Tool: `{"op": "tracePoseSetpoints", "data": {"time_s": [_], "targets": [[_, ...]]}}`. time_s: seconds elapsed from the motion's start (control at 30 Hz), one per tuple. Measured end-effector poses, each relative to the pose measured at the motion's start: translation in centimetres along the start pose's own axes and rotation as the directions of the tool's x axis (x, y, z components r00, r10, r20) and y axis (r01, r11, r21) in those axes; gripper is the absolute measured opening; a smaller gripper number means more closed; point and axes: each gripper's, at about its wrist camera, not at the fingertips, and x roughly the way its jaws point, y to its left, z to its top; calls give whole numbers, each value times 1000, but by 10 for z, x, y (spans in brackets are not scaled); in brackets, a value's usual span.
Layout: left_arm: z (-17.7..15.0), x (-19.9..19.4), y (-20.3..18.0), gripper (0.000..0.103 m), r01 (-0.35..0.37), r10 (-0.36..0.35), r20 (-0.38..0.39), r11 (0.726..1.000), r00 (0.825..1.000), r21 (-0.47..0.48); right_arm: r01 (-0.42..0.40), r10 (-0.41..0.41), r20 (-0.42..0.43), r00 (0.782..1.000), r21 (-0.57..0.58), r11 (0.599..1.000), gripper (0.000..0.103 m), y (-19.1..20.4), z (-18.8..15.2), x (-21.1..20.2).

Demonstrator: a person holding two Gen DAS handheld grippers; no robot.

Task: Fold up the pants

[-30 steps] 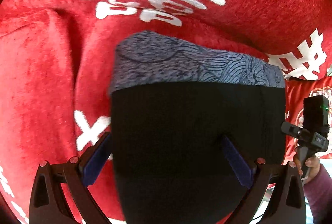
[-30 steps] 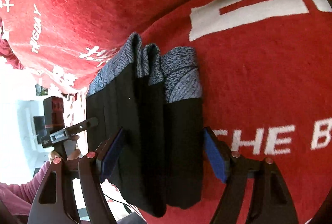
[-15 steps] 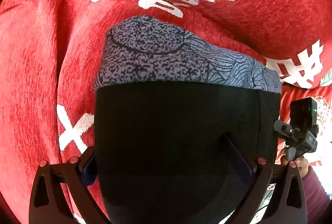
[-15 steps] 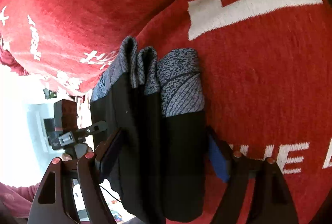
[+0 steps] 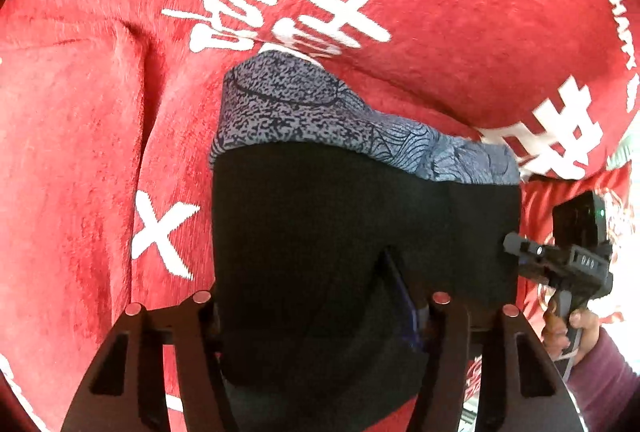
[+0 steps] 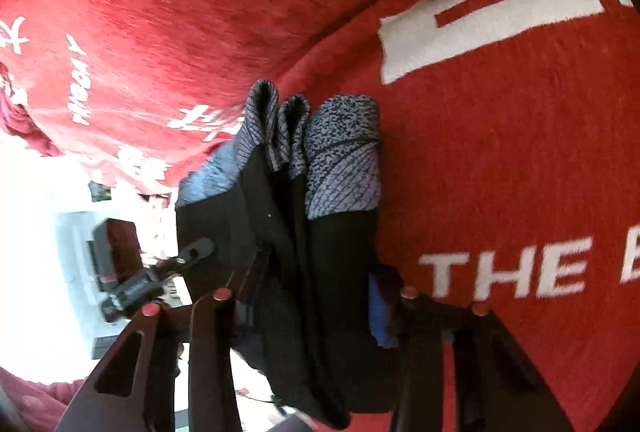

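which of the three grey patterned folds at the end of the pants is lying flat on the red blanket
The rightmost fold in the right wrist view: broad, speckled face showing, against the red blanket. The other two folds stand on edge.

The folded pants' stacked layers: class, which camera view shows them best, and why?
The right wrist view: it looks along the edge of the pants, so three patterned grey band folds stand side by side. The left wrist view shows only the broad black face of the pants under one grey band, with the layers hidden.
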Motion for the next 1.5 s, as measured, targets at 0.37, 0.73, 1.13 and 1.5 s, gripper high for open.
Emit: {"op": "tracePoseSetpoints", "data": {"time_s": [0.37,0.73,1.13,1.5], "targets": [[-52,-49,-21,61,-62,62,-10,997,998,40,-108,108,-56,993,9,994,43,12,-43,-20],[-108,-42,23,72,-129,139,-86,985,986,114,-134,139,-41,989,98,986,43,2,-132,-5],[-113,-35,43,103,-200,201,4,971,980,130,18,-24,41,999,121,992,58,-17,-146,0],[-143,-57,16,103,-357,361,23,906,932,226,184,-205,66,976,241,953,80,-12,-183,-20]]}}
